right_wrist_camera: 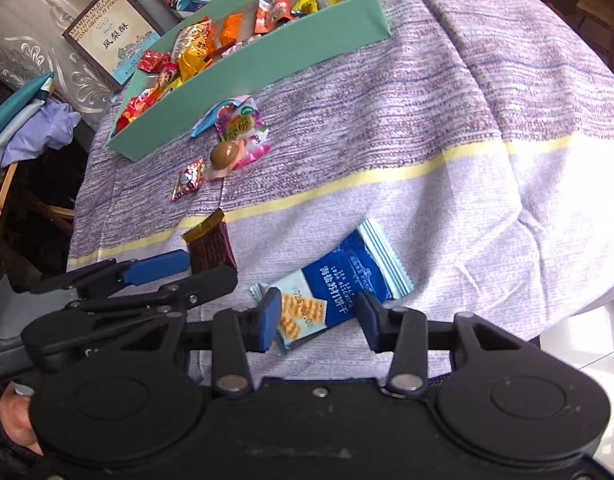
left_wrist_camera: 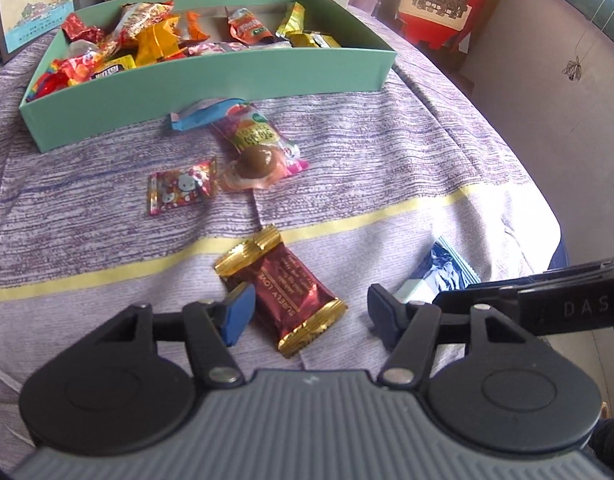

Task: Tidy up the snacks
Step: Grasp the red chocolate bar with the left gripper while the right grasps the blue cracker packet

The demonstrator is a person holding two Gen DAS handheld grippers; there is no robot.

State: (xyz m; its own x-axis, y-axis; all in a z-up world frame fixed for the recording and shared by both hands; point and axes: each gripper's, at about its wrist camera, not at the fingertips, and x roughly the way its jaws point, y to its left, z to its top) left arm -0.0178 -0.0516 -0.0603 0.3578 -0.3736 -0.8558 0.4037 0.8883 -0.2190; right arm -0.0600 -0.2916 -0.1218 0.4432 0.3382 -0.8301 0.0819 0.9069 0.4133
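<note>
Near the box point(left_wrist_camera: 211, 76), both grippers wide open, holding nothing.
Left view: left gripper point(left_wrist_camera: 307, 314) straddles the maroon candy point(left_wrist_camera: 287, 290), well short of the box; square up, close across its middle. Right view: right gripper point(right_wrist_camera: 319, 320) brackets the cracker pack point(right_wrist_camera: 339, 284), also short of the box; pinch the flat body, not the crimp.

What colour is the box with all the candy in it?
Mint green box, plain with no pattern; the left wrist view shows it best.

Chocolate bar point(left_wrist_camera: 281, 290) sits between the left gripper point(left_wrist_camera: 307, 316) fingers, cracker pack point(right_wrist_camera: 335, 288) between the right gripper point(right_wrist_camera: 317, 318) ones. Box point(left_wrist_camera: 211, 80) of snacks is further ahead, loose candies point(left_wrist_camera: 247, 148) just before it.
</note>
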